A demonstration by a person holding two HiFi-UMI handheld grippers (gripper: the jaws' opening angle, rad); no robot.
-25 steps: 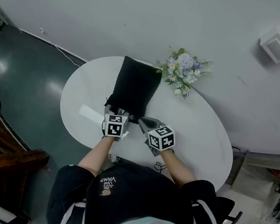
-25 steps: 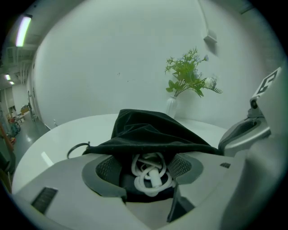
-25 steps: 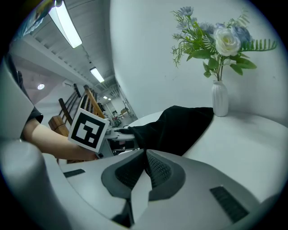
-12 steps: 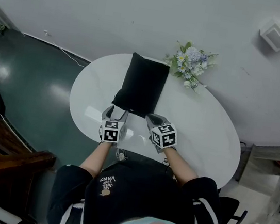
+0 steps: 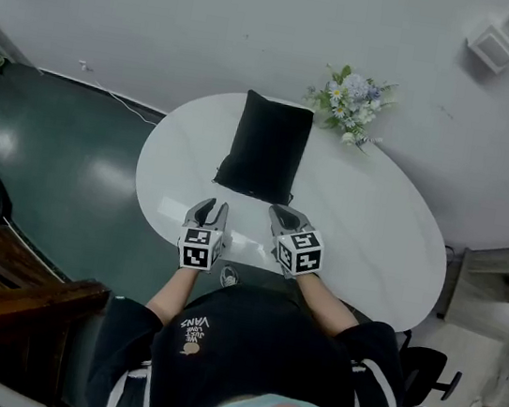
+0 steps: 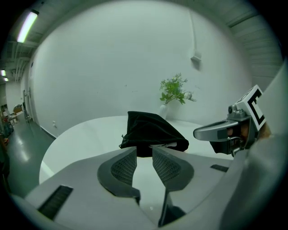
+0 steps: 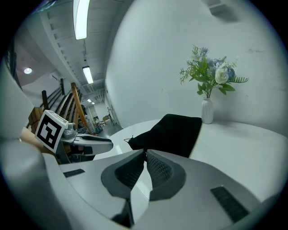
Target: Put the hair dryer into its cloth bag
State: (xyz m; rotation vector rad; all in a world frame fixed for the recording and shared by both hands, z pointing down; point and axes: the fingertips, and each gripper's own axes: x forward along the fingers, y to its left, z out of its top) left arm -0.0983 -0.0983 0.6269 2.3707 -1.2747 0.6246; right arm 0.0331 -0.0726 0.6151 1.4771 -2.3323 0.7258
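- Lying flat on the white oval tabletop (image 5: 373, 235), in the upper centre of the head view, the black cloth bag (image 5: 265, 147) bulges. A pale strip (image 6: 167, 144) shows at its mouth, so the hair dryer is judged to be inside, though no view shows it plainly.
- Risk: the mouth faces the grippers and looks undrawn, with its thin drawstring (image 7: 128, 139) lying loose. Lifting the bag by its far end could let the dryer slide out.
- Risk: the white vase of flowers (image 5: 350, 103) stands just beside the bag's upper right corner. A push on the bag could tip it.
- Left gripper (image 5: 210, 208): lower centre-left, near the tabletop's lower edge, apart from the bag, pointing at it and angled down. Its jaws have just been closing and now stand at a narrow gap with nothing between them.
- Right gripper (image 5: 283, 215): alongside, same attitude, with its jaws closed together and empty.
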